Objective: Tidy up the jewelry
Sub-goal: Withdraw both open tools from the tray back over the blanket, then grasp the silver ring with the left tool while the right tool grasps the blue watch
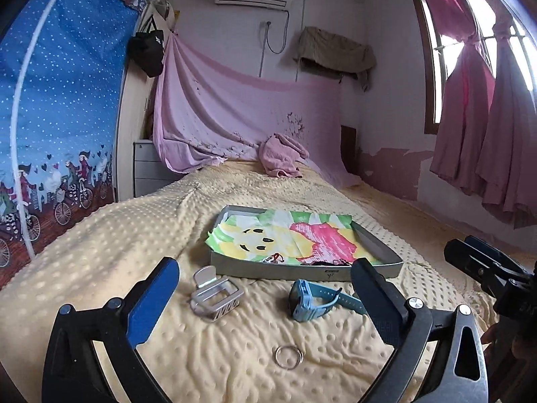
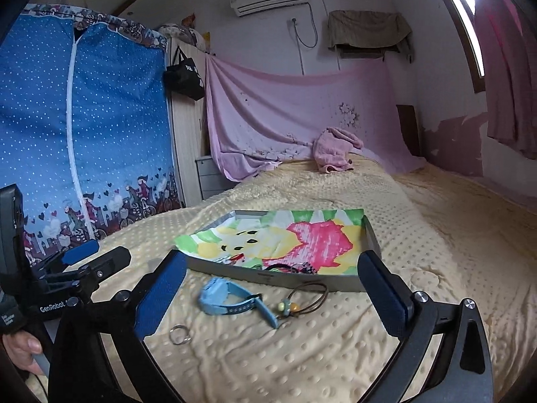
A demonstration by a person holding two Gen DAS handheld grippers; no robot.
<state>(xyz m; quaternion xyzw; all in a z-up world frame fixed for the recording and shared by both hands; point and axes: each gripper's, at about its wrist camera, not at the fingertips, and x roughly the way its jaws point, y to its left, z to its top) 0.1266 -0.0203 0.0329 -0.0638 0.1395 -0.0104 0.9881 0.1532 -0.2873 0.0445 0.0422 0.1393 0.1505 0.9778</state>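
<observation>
While both hand-held grippers hover spread & empty, blue watch (image 1: 313,299) lies on bed just before tray (image 1: 302,272), strap running crosswise; left hand-held gripper (image 1: 265,288) nearer vs right (image 2: 272,285).

watch (image 1: 315,299) before tray (image 1: 302,272), ring (image 1: 288,356) nearest

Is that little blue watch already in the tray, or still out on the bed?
Out. The blue watch lies on the yellow blanket, in front of the tray.
</observation>
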